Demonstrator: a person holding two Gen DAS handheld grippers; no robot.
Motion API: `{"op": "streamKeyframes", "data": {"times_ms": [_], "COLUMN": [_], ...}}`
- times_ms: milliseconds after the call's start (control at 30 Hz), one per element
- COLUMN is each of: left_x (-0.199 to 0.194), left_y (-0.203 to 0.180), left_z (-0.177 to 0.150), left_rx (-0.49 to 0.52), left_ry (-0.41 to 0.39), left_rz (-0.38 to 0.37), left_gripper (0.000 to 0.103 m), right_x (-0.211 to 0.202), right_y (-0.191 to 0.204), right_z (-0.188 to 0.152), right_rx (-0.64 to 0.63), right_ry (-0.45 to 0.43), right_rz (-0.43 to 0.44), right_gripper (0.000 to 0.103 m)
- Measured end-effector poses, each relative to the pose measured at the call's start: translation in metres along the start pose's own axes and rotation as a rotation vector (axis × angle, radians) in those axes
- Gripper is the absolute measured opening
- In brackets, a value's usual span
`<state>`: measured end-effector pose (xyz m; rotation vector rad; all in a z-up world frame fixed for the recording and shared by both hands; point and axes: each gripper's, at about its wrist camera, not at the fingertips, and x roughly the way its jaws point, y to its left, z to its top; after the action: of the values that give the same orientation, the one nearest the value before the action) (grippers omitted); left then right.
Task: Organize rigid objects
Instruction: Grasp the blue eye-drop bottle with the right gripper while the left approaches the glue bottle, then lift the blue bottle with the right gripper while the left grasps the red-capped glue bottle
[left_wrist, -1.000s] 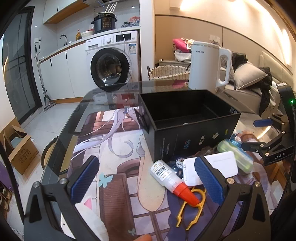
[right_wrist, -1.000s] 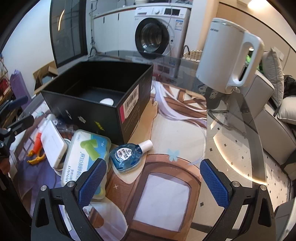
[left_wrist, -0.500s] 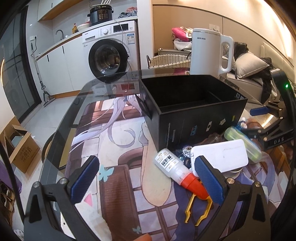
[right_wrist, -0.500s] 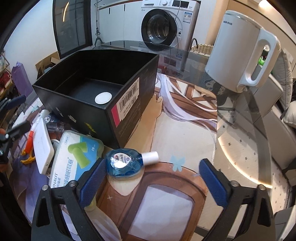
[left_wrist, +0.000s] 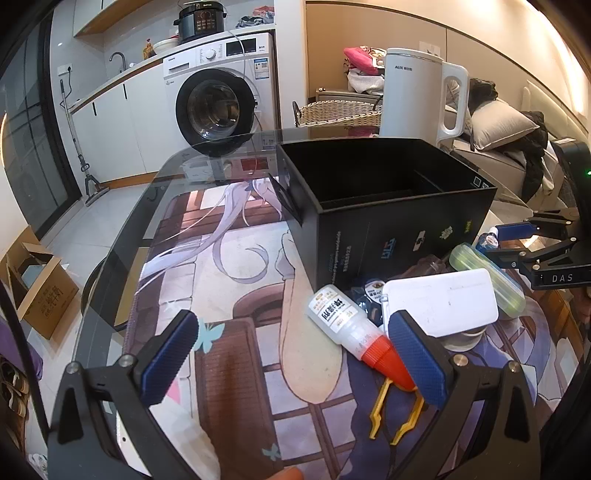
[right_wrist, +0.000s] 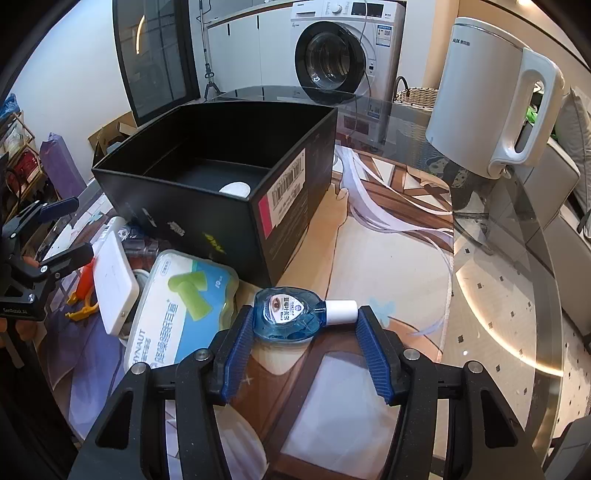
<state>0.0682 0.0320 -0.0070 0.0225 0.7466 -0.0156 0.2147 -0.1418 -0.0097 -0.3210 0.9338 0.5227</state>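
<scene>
Pads of the right gripper (right_wrist: 306, 349) bracket the blue bottle (right_wrist: 290, 318), which lies on its side on the mat (right_wrist: 388, 266), white cap toward the right pad. The jaws stand narrowed to about the bottle's length, the left pad at its body and the right pad at the cap; whether they already press it I cannot tell. This looks like the pick-up step: next the grip must firm up, then the bottle lifts and goes into the black box (right_wrist: 236, 158) just behind. A rounded bottle held end to end may pivot or slip, so a steady squeeze seems wise.

Left gripper (left_wrist: 295, 354) hovers wide and holds nothing. Near its right pad lies a red-capped bottle (left_wrist: 343, 321), with yellow tweezers (left_wrist: 399, 421) beneath its cap end. Beyond sit a white case (left_wrist: 439, 302) and a green pack (right_wrist: 184, 306), both close beside the blue bottle's left, so the left pad has little room there. The box's near wall rises between bottle and interior and must be cleared. Inside the box a small white disc (right_wrist: 235, 189) shows. Farther off stand a white kettle (right_wrist: 495, 107) and a washing machine (right_wrist: 340, 51).
</scene>
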Motion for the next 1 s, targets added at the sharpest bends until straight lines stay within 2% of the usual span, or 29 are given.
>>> {"op": "streamKeyframes", "data": {"times_ms": [267,533,767,833,900,1000], "left_x": [0.006,0.012,0.019,0.020,0.022,0.021], "left_y": [0.001,0.017,0.025,0.023,0.023,0.023], "left_z": [0.002,-0.001,-0.006,-0.006,-0.007,-0.007], "left_rx": [-0.017,-0.068,-0.108,-0.107,-0.103,-0.108], "left_ry": [0.034,0.081,0.126,0.135,0.146,0.140], "left_rz": [-0.002,0.059,0.067,0.059,0.048,0.028], "left_gripper": [0.103,0.103,0.103,0.101,0.090,0.085], "right_x": [-0.018,-0.022,-0.026,-0.027,-0.027,-0.028], "right_y": [0.006,0.004,0.005,0.005,0.005,0.005], "right_z": [-0.007,-0.009,-0.010,-0.010,-0.010,-0.010], "right_rx": [0.001,0.001,-0.003,-0.003,-0.004,-0.007], "right_ry": [-0.057,-0.076,-0.091,-0.092,-0.094,-0.099], "right_rz": [-0.009,-0.017,-0.013,-0.013,-0.013,-0.010], "right_gripper": [0.057,0.057,0.057,0.057,0.057,0.057]}}
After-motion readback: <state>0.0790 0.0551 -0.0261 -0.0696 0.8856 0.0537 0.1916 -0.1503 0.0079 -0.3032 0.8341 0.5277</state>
